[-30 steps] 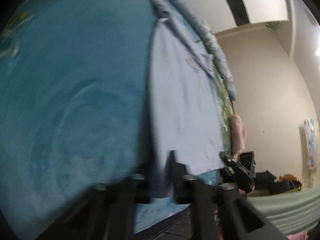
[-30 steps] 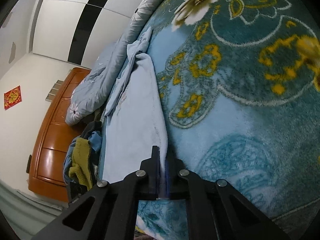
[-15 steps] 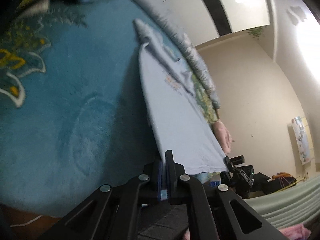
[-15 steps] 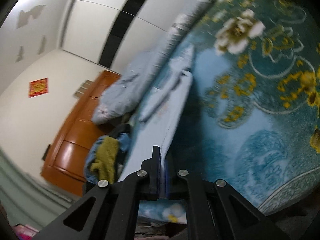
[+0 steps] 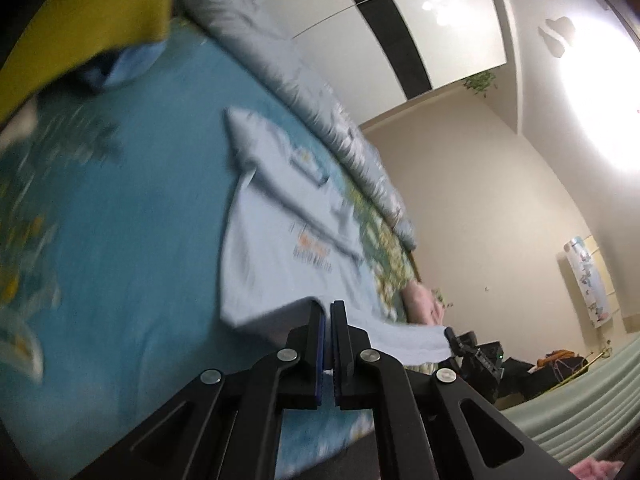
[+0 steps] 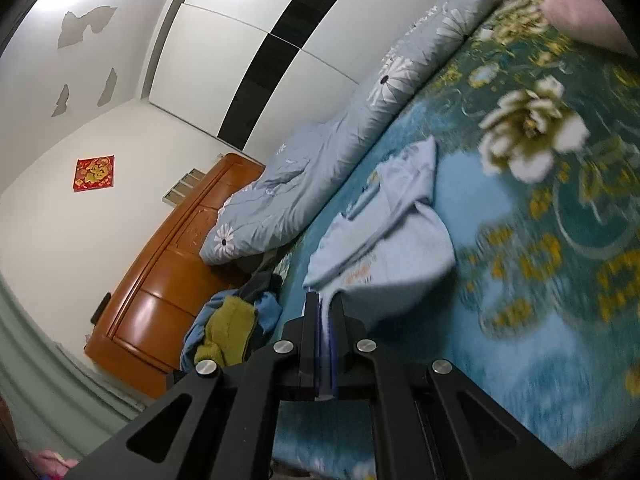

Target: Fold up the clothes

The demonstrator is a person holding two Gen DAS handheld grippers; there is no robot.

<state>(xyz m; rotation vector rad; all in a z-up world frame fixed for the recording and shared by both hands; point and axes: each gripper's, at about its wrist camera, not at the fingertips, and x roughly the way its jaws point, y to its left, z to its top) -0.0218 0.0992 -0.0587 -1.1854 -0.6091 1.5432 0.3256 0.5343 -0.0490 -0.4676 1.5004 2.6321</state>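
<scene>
Blue floral bedding covered the bed, with a rolled grey quilt along its far edge by the white wardrobe doors, and a heap of unfolded clothes near the wooden headboard. On the bedding lay the light-blue shirt, sleeves already turned in across its back, its collar end flat on the blanket and its hem end lifted clear.

Each hem corner was held: the left hand-held gripper was pressed together on one corner of the shirt, and the right hand-held gripper was pinching the other, so the cloth curved up off the bed between them. Motion blur softened much of both views.

The step in hand looked like carrying the hem over toward the collar. To do it well, both corners should travel level and at the same pace, kept apart enough to hold the hem taut, so the crease forms straight across the body. The folded-in sleeves could slip out if the cloth were snatched; a low, even sweep would suit better, letting go only once the hem lay square on the shoulders.
</scene>
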